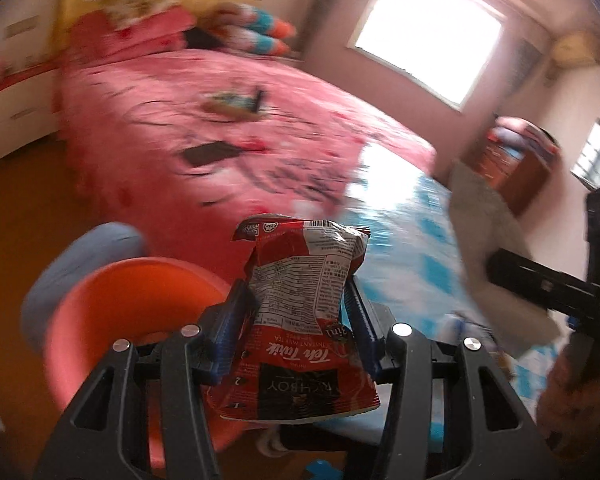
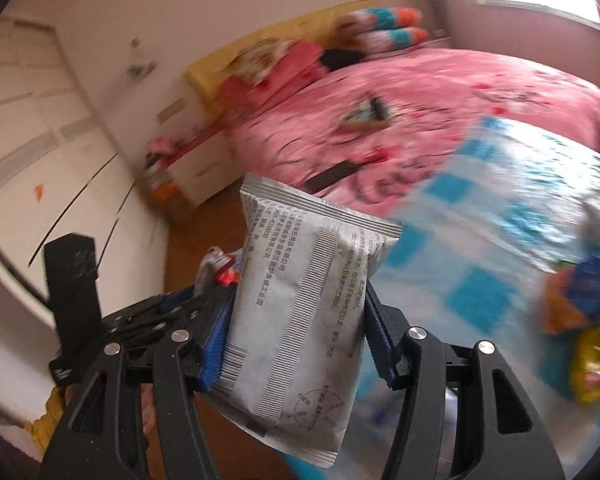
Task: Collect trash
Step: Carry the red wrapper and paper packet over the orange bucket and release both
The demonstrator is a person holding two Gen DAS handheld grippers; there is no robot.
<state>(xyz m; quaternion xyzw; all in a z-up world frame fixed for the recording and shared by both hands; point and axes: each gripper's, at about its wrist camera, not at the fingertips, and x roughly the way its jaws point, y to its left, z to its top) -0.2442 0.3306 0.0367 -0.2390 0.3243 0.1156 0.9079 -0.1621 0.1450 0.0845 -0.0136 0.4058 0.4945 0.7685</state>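
While clamped between left gripper [image 1: 300, 304] jaws, red sachet [image 1: 300, 312]; right gripper [image 2: 296, 320] grips white packet [image 2: 300, 320]

The red milk-tea sachet [image 1: 300, 316] is glossy, crinkled foil-like film, pinched between ribbed blue plastic pads [image 1: 362, 326] on the left gripper [image 1: 300, 304]. At the centre of the right wrist view, the white sachet [image 2: 300, 312] looks matt, with a crimped seal along its top (paper or film, hard to tell). At lower left of the left wrist view, the orange bin [image 1: 112, 320] is smooth plastic. The pink bedspread [image 1: 204, 92] is soft printed cloth. Gripper frames are matt black plastic with shiny metal pins [image 2: 417, 333].
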